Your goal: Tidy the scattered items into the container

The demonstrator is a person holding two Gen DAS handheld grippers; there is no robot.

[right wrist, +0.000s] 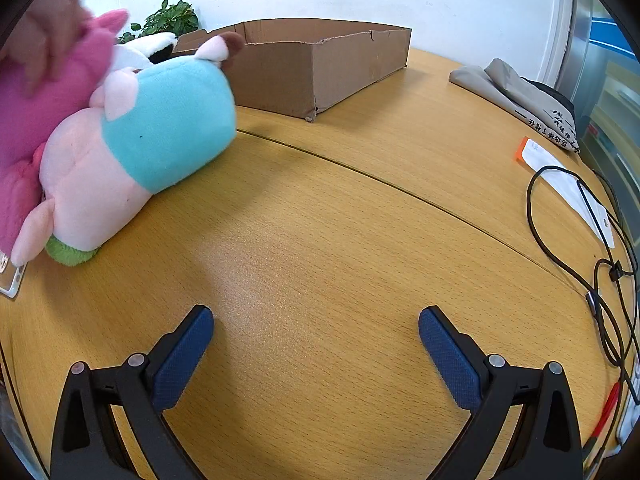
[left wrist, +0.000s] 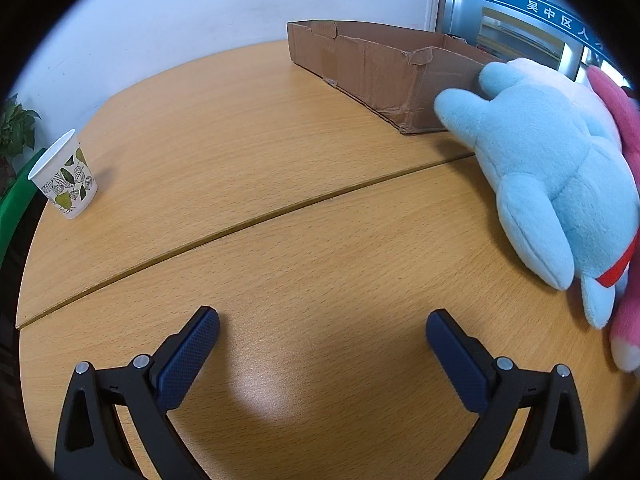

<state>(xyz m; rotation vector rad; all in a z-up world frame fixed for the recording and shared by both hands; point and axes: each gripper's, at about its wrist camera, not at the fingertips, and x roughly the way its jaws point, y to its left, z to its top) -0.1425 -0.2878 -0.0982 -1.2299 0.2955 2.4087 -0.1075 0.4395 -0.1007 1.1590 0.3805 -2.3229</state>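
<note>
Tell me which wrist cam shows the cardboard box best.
The right wrist view: the cardboard box shows two full outer walls, its near corner and most of the rim, with only its left end hidden behind the plush toys. The left wrist view catches the box obliquely, its right end covered by the light blue plush.

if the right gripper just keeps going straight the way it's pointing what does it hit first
Most likely the cardboard box. The right gripper is open over bare table, and nothing lies between it and the box's near corner. Depth is uncertain; the plush pig sits off to the left.
</note>
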